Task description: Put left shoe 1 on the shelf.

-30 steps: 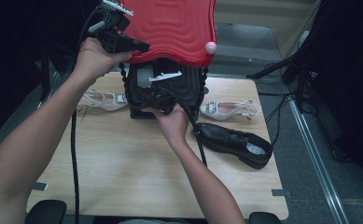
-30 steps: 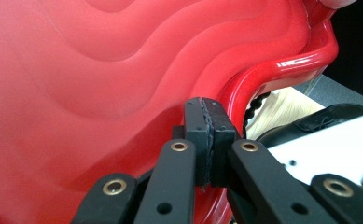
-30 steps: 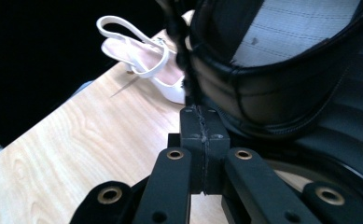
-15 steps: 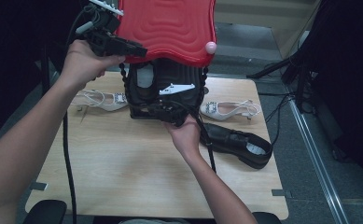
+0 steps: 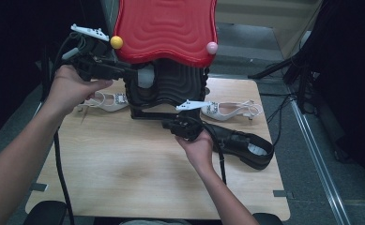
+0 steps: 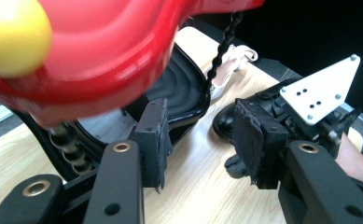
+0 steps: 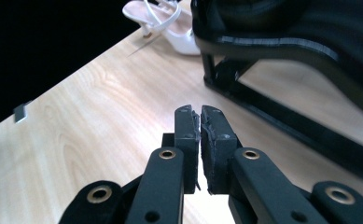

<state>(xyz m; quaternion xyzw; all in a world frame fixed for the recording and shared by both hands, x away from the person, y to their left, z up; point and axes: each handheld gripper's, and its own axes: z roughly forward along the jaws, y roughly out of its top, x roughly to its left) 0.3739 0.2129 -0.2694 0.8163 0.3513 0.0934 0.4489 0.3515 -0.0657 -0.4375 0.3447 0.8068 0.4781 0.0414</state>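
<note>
Red-lidded black case point(image 5: 171, 84) on the tabletop point(image 5: 124, 164) looks rigid, bulky, likely heavy: grip its base frame; left gripper point(image 6: 202, 140) jaws spread, right gripper point(image 7: 200, 126) jaws clenched empty.

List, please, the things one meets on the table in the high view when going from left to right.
Left white sandal → black stand under the red lid → right gripper → right white sandal → black shoe.
</note>
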